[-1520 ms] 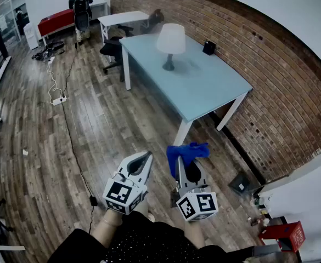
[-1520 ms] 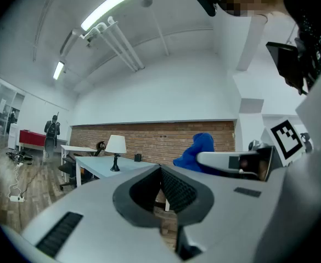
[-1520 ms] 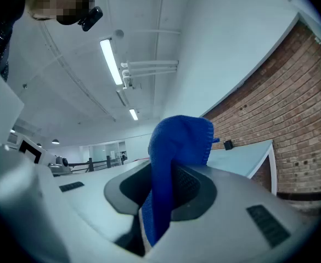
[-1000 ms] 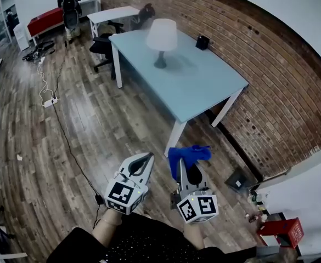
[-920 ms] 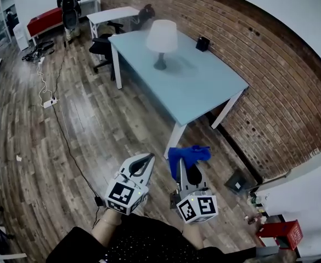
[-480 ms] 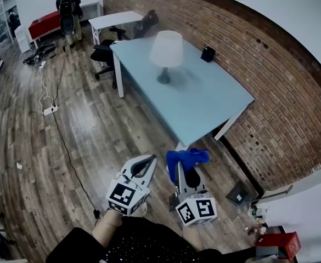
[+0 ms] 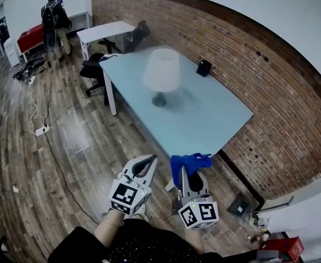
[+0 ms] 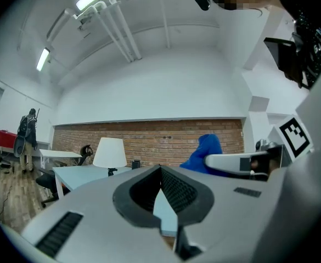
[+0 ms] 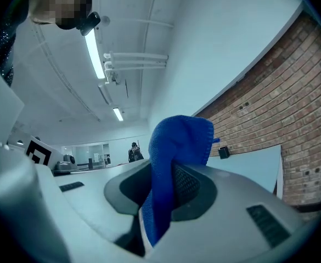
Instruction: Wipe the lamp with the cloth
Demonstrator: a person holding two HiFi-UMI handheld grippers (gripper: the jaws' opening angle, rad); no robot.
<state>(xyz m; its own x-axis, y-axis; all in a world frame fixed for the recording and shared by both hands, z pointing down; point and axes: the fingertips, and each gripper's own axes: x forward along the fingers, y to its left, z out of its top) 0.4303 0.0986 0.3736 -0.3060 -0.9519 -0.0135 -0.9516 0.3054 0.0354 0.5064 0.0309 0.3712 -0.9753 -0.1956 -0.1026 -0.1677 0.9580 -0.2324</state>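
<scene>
One brick wall [image 7: 248,64] runs along the far side of the room, above a floor [image 7: 56,163] of dark wooden planks. Two tables stand on that floor: a pale blue table [image 7: 209,122] in the middle of the head view and a smaller white table [image 7: 102,30] behind it. A black office chair [image 7: 91,70] sits at the blue table's far corner. A dark shape by the white table may be a second chair, but it is too blurred to be sure. One person [image 7: 53,21] stands well off at the back.

The single lamp [image 7: 161,73], with a white shade and a dark foot, stands upright on the blue table towards its far end. It is well apart from both grippers. One small black box [image 7: 204,67] rests on the same table close to the wall.

Two grippers are held low over the floor, short of the table's near corner. The left gripper [image 7: 150,158] has its jaws pressed together with nothing between them. The right gripper [image 7: 185,171] is clamped on the one blue cloth [image 7: 189,161], which bunches up above the jaw tips and hangs down between the pads [image 9: 189,184].
</scene>
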